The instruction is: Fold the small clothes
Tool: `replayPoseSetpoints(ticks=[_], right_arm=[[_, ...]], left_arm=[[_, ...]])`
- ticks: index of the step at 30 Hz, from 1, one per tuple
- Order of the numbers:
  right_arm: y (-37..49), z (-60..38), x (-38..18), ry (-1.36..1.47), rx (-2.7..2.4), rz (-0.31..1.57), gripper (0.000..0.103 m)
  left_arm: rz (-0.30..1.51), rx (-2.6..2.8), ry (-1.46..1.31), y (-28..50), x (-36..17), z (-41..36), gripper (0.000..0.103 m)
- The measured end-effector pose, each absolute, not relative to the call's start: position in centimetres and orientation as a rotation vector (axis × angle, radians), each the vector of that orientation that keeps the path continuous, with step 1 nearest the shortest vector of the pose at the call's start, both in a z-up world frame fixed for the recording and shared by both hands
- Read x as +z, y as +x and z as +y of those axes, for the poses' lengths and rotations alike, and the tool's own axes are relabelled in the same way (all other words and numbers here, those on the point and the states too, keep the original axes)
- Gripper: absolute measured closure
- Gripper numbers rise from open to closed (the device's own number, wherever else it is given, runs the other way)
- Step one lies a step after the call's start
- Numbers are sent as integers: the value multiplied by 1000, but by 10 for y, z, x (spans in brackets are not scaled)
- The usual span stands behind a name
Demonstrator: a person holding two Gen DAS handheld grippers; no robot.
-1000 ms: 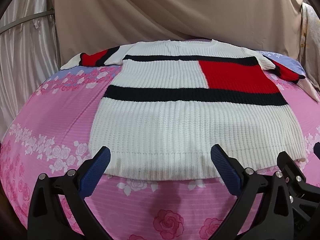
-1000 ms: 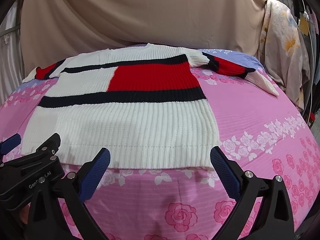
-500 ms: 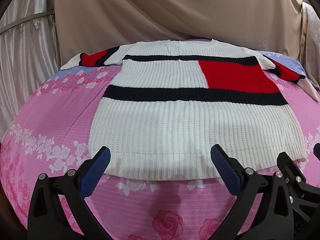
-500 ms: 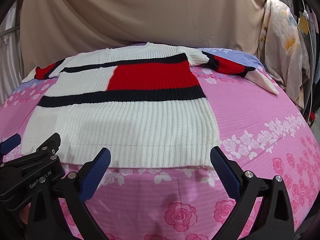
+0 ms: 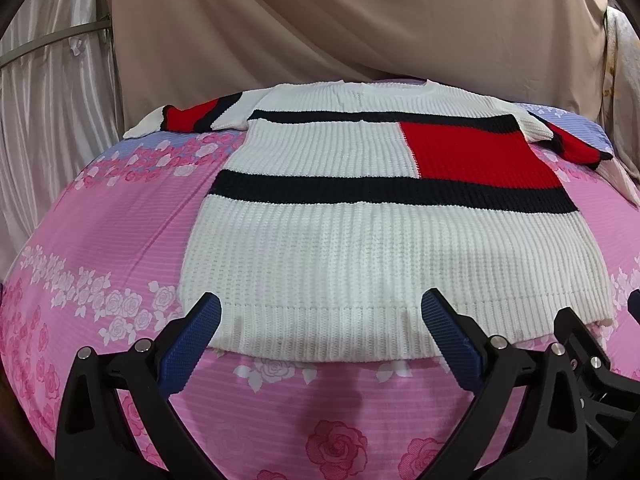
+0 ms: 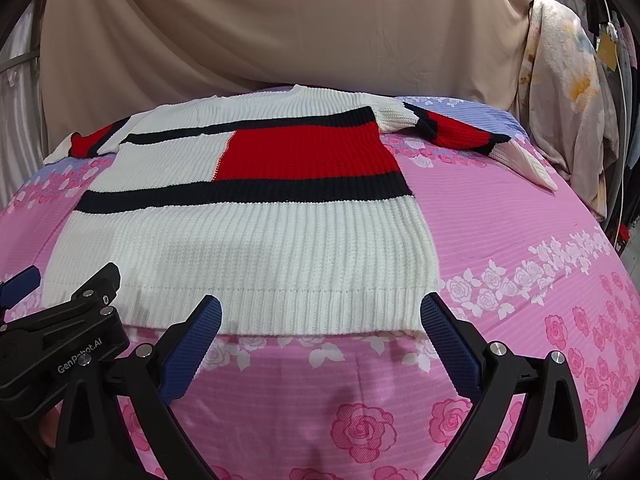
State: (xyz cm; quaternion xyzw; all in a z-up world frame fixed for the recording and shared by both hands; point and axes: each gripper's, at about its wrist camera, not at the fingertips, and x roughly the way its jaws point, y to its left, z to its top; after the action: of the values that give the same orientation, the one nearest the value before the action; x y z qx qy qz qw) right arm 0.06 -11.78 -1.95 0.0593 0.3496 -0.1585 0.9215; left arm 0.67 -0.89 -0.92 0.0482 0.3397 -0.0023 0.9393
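A white knit sweater (image 5: 360,248) (image 6: 240,248) with black stripes and a red block lies flat and spread out on the pink bed, hem toward me, both sleeves stretched sideways. My left gripper (image 5: 320,316) stands open just above the hem's left half, nothing between its blue pads. My right gripper (image 6: 320,316) is open too, at the hem's right half, its right pad near the sweater's corner. The left gripper's black body (image 6: 68,344) shows at the lower left of the right wrist view; the right gripper's body (image 5: 592,364) shows at the lower right of the left wrist view.
The pink rose-print bedsheet (image 5: 100,248) (image 6: 540,248) extends to either side of the sweater. A beige curtain (image 5: 320,28) hangs behind the bed. A floral cloth (image 6: 568,80) hangs at the right, and pale drapes (image 5: 48,100) at the left.
Both grippers have crept slightly forward toward the hem; the sweater lies as before.
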Motion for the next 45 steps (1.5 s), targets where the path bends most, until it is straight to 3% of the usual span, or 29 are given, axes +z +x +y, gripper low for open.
replayPoseSetpoints(ticks=[36,40,45], right_arm=[[2,-121,-21,129,-314,723,5],[6,-154,-19,162,-322,720,5],[21,-269,-13,399,-365,716,5]], left_arm=[[697,-4,100,7,-10,-8,5],[712,-36,93,15,-8,-5,5],[734,-98,-5,42,4,18,5]])
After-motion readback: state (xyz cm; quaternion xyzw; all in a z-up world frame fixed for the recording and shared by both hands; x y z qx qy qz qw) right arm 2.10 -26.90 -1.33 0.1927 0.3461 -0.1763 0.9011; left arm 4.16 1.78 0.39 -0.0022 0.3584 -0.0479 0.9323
